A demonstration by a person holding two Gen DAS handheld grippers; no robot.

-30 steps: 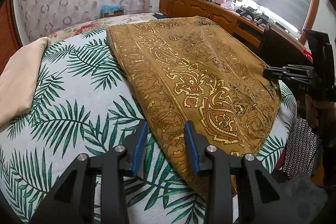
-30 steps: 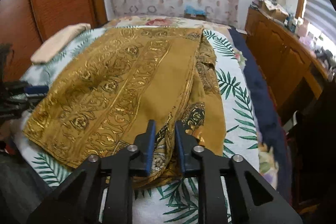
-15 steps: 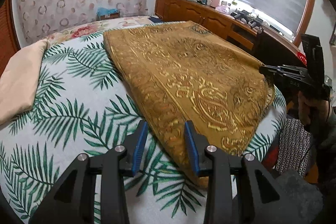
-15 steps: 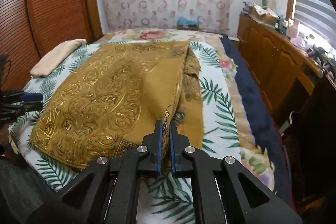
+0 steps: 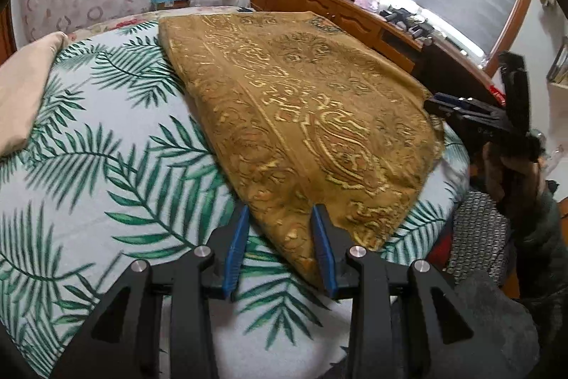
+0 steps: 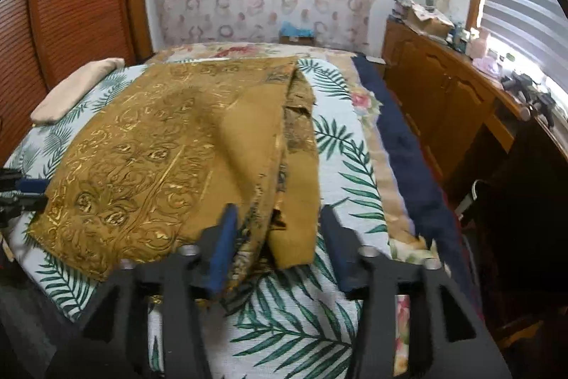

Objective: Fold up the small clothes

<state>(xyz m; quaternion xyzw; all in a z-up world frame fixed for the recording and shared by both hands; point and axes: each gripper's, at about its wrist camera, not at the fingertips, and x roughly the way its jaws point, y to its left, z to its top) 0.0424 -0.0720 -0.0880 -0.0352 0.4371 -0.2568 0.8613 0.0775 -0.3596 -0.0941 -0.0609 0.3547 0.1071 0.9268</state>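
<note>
- The gold patterned cloth [image 5: 305,116] was lying folded over on the bed [image 5: 106,166], on top of the palm-leaf bedspread, with its near corner hanging toward the foot end.
- The left gripper [image 5: 280,247] was hovering right at that near corner. Its blue fingers [image 5: 236,244] were spread partway, with the tip of the cloth showing in the gap between them, but neither pad looked pressed onto the fabric, so not really a pinch.
- The right gripper [image 6: 278,237] was at the other near corner, and its fingers [image 6: 222,237] had just been opening up. They stood well apart, with the folded edge of the cloth [image 6: 198,151] lying between them. The left pad looked to be brushing the fabric and the right one was clear of it, so nothing was clamped.
- From the left side you could see the right gripper [image 5: 440,103] out past the cloth's right edge, with the person's hand [image 5: 511,173] wrapped around its handle. It was a bit blurry there.
- On the right side the top layer was doubled back, so you could see plain mustard backing next to the shiny gold print, and a bunched-up layer poking out underneath.
- A beige folded piece [image 6: 74,91] sat on the far left of the bed, well apart from the gold one.
- A wooden dresser [image 6: 443,87] full of clutter ran along the window side.
</note>
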